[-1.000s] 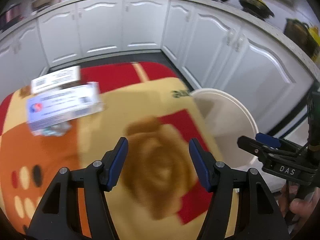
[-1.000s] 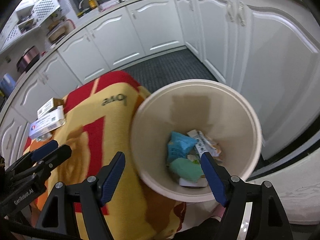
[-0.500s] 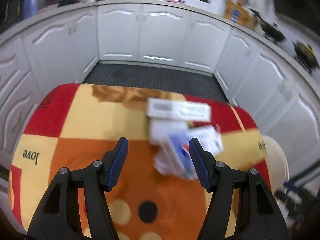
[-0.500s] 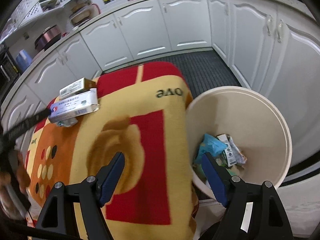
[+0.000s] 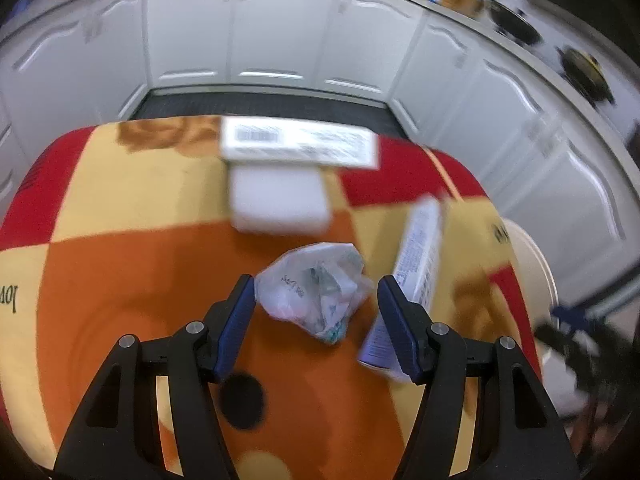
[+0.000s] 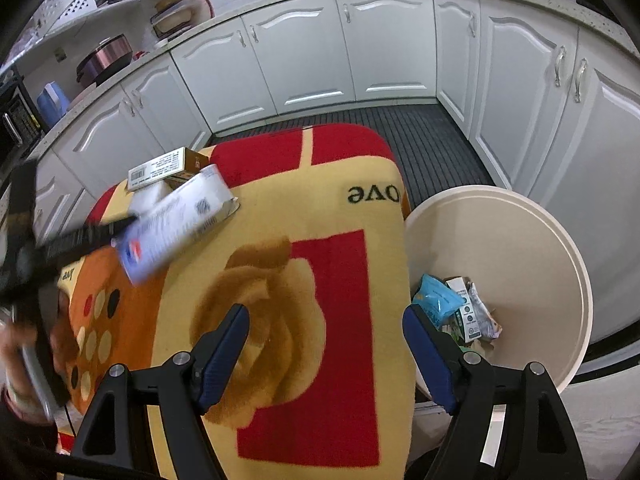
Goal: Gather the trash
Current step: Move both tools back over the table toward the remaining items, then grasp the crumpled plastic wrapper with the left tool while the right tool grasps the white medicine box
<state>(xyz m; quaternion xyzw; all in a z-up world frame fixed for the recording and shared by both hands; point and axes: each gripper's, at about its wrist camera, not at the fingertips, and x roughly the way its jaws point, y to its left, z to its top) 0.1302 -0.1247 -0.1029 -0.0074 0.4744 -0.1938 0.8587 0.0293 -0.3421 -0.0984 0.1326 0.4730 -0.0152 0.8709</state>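
Below, the left gripper [image 5: 316, 312] has its fingers apart around a crumpled plastic bag [image 5: 314, 288], untouched; the right gripper [image 6: 326, 354], fingers apart and empty, straddles the blanket [image 6: 340, 240] edge beside the bin [image 6: 520, 240].

Your left wrist camera looks steeply down, close over the orange, yellow and red patterned blanket [image 5: 120, 264]. Your right wrist camera looks down from the blanket's right side, beside the cream plastic bin [image 6: 532, 240]. Both views share blanket and white cabinets [image 6: 304, 48].
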